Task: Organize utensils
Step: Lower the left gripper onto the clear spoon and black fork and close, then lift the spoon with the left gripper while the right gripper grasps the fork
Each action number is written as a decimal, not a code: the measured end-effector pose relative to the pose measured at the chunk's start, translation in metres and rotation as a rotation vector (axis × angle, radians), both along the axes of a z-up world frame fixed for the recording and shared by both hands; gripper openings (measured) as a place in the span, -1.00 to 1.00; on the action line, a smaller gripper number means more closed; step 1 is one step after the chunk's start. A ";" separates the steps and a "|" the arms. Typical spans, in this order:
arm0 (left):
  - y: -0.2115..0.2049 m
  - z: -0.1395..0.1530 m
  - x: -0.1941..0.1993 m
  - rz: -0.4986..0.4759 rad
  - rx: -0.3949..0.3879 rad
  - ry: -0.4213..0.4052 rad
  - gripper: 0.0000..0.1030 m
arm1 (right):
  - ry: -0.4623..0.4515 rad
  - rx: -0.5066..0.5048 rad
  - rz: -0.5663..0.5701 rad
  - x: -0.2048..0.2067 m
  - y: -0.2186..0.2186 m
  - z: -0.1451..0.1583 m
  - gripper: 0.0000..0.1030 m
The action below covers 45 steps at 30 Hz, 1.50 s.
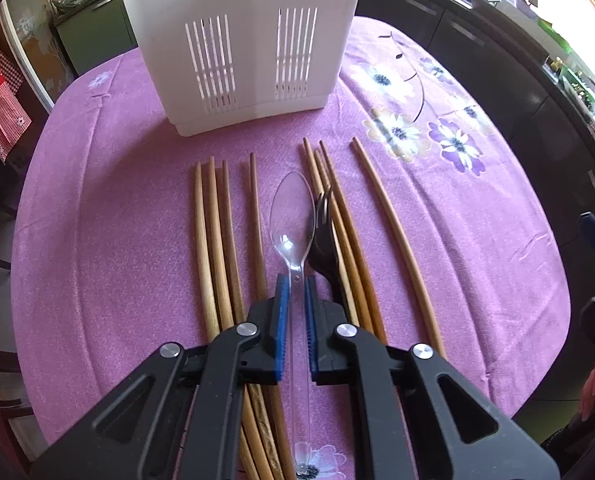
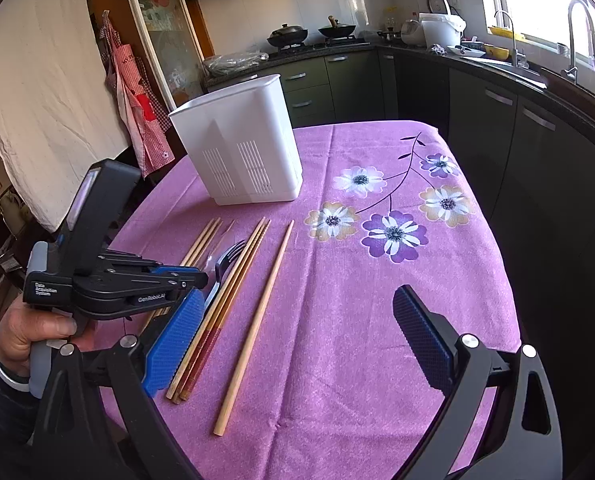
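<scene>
A clear plastic spoon (image 1: 292, 216) lies on the purple tablecloth among several wooden chopsticks (image 1: 213, 240). My left gripper (image 1: 294, 284) straddles the spoon's handle, its blue pads close on either side with a narrow gap; I cannot tell if they grip it. A black fork (image 1: 322, 232) lies just right of the spoon, across a chopstick bundle (image 1: 337, 216). A white slotted utensil holder (image 1: 237, 40) stands beyond them. In the right wrist view my right gripper (image 2: 297, 344) is wide open and empty above the cloth, right of the chopsticks (image 2: 257, 312), the left gripper (image 2: 189, 280) and the holder (image 2: 241, 152).
The table (image 2: 377, 320) has a purple flowered cloth with rounded edges. Dark kitchen cabinets and a counter with a sink (image 2: 517, 64) run along the right and back. An apron (image 2: 137, 108) hangs at the left behind the table.
</scene>
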<state>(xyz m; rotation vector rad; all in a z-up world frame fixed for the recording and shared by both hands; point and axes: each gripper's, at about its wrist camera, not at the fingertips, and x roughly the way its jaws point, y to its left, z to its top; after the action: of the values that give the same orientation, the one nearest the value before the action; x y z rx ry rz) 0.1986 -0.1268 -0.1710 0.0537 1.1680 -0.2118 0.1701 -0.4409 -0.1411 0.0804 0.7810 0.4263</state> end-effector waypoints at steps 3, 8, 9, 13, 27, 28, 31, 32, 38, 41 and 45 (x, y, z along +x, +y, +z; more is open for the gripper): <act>0.002 0.006 -0.001 -0.004 -0.010 -0.011 -0.84 | 0.015 0.005 0.002 0.002 0.001 0.000 0.83; 0.011 0.017 -0.008 -0.005 -0.053 -0.033 -0.84 | 0.019 -0.007 0.018 0.003 0.007 -0.001 0.83; 0.013 0.021 -0.010 -0.007 -0.064 -0.042 -0.84 | 0.024 -0.009 0.021 0.003 0.008 -0.002 0.86; 0.020 0.041 -0.024 -0.003 -0.094 -0.112 -0.84 | 0.068 0.008 0.049 0.010 0.016 -0.004 0.91; 0.062 0.108 -0.055 0.067 -0.086 -0.330 -0.84 | 0.274 -0.045 0.242 0.073 0.108 -0.026 -0.27; 0.065 0.108 -0.055 0.069 -0.086 -0.332 -0.84 | 0.286 -0.055 0.242 0.079 0.114 -0.029 -0.27; 0.069 0.108 -0.058 0.072 -0.084 -0.342 -0.84 | 0.321 -0.077 0.232 0.092 0.123 -0.038 -0.29; 0.070 0.107 -0.057 0.071 -0.084 -0.342 -0.84 | 0.326 -0.086 0.230 0.094 0.126 -0.040 -0.29; 0.074 0.102 -0.056 0.071 -0.090 -0.336 -0.84 | 0.349 -0.113 0.219 0.109 0.138 -0.051 -0.56; 0.074 0.100 -0.056 0.067 -0.089 -0.331 -0.84 | 0.362 -0.113 0.222 0.114 0.144 -0.057 -0.57; 0.075 0.099 -0.055 0.064 -0.088 -0.327 -0.84 | 0.382 -0.101 0.218 0.116 0.149 -0.065 -0.77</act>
<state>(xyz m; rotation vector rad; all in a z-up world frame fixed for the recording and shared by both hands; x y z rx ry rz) 0.1433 -0.0522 -0.0721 -0.0259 0.8330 -0.1891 0.2861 -0.2917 -0.2065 -0.0191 1.1924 0.5862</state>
